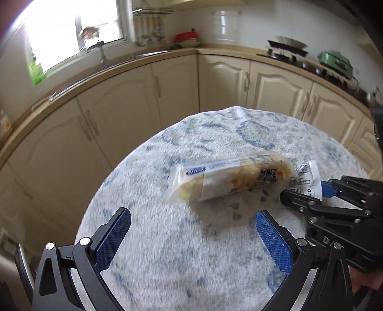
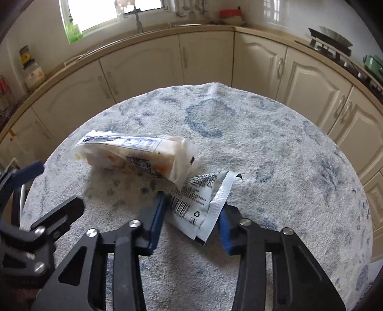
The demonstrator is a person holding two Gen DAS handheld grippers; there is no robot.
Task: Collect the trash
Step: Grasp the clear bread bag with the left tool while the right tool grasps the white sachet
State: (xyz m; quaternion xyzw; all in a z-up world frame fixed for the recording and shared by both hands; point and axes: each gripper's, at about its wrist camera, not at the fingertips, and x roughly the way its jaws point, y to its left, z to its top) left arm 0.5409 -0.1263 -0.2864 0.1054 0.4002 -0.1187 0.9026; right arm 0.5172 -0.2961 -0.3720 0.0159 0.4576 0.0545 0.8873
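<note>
A clear plastic food wrapper with cream-coloured contents (image 1: 229, 178) lies on a round table covered by a white and blue towel (image 1: 191, 251). It also shows in the right wrist view (image 2: 141, 154). Beside it lies a flat white sachet with a barcode (image 2: 201, 203), also in the left wrist view (image 1: 307, 179). My right gripper (image 2: 192, 216) has its blue pads on both sides of the sachet, closed against its edges. It shows from the side in the left wrist view (image 1: 308, 191). My left gripper (image 1: 191, 229) is open and empty, short of the food wrapper.
Cream kitchen cabinets (image 2: 205, 59) curve around behind the table under a tan counter. A window and tap (image 2: 136, 14) stand at the back left, a stove with a pan (image 2: 332, 40) and a green pot (image 1: 335, 63) at the right. A jar (image 2: 33, 71) stands on the left counter.
</note>
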